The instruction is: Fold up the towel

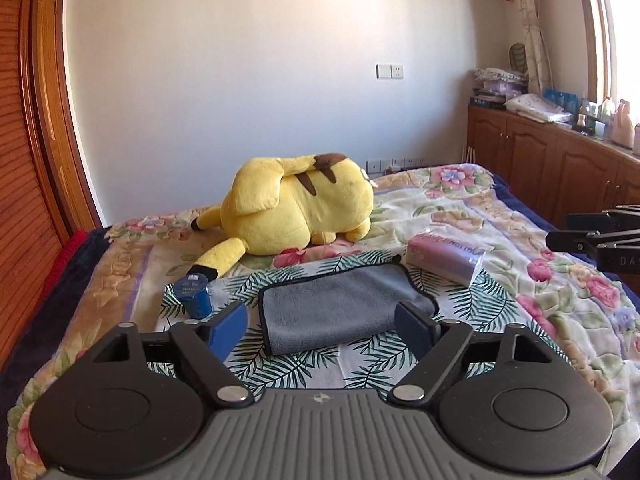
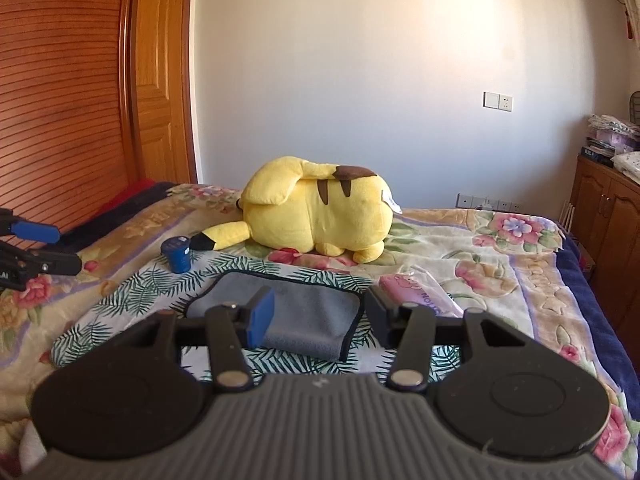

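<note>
A grey towel (image 1: 340,304) with a dark edge lies folded on a leaf-print cloth (image 1: 472,300) on the bed; it also shows in the right wrist view (image 2: 304,312). My left gripper (image 1: 324,328) is open and empty, held just short of the towel's near edge. My right gripper (image 2: 316,320) is open and empty, with its jaws standing either side of the towel's near right part. The right gripper's side shows at the right edge of the left wrist view (image 1: 600,240); the left gripper shows at the left edge of the right wrist view (image 2: 32,256).
A yellow plush toy (image 1: 300,204) lies behind the towel. A blue cup (image 1: 194,294) stands to the towel's left and a pink tissue pack (image 1: 444,258) lies to its right. A floral bedspread (image 1: 560,280) covers the bed. Wooden cabinets (image 1: 560,168) stand at right, a wardrobe (image 2: 60,80) at left.
</note>
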Demonstrator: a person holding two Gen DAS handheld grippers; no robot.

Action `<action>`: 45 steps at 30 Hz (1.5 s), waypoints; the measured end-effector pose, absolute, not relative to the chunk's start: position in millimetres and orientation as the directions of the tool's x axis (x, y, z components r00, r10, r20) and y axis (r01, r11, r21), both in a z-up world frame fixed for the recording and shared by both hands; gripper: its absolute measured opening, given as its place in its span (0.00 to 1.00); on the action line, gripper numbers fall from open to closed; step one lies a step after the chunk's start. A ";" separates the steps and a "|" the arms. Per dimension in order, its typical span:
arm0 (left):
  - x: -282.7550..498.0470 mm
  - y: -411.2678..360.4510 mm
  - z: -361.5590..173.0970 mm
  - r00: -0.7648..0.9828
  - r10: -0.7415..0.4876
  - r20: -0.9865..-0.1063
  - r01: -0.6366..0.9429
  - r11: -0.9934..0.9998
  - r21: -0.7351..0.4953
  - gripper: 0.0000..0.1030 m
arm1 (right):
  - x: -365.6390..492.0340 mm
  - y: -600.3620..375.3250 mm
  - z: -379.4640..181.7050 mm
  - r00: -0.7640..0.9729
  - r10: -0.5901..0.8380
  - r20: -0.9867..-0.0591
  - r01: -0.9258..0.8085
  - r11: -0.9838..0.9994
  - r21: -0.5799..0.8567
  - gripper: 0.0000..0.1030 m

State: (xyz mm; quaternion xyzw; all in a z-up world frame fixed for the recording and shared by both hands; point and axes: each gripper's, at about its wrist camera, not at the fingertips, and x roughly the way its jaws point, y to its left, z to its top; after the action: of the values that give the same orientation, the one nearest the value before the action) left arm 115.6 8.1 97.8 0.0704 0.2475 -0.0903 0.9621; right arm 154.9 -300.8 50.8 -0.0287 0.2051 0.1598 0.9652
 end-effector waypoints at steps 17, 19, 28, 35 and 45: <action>60.7 3.7 96.2 0.889 -0.151 -0.433 0.185 0.982 0.036 0.84 | 110.3 -295.4 36.7 0.887 0.254 -0.386 -0.270 0.963 0.013 1.00; 55.8 0.1 90.3 0.888 -0.151 -0.434 0.189 0.981 0.046 0.84 | 106.8 -293.7 33.3 0.884 0.254 -0.392 -0.269 0.963 0.017 1.00; 36.7 -15.1 60.5 0.883 -0.133 -0.450 0.186 0.980 0.076 0.84 | 87.8 -284.2 18.2 0.871 0.272 -0.408 -0.284 0.958 0.033 1.00; 28.0 -18.8 36.6 0.875 -0.080 -0.477 0.128 0.989 0.069 0.84 | 73.7 -275.9 6.5 0.861 0.279 -0.425 -0.290 0.956 0.039 1.00; 18.9 -15.1 -0.9 0.854 -0.083 -0.514 0.124 0.991 0.047 0.84 | 63.1 -264.1 -17.7 0.841 0.291 -0.456 -0.304 0.952 0.047 1.00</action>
State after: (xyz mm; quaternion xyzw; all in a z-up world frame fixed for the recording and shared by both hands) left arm 18.9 -15.1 -0.9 0.0394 0.2649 -0.0538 0.9620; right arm 63.1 -264.1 -17.7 -0.0134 0.2357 0.1549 0.9593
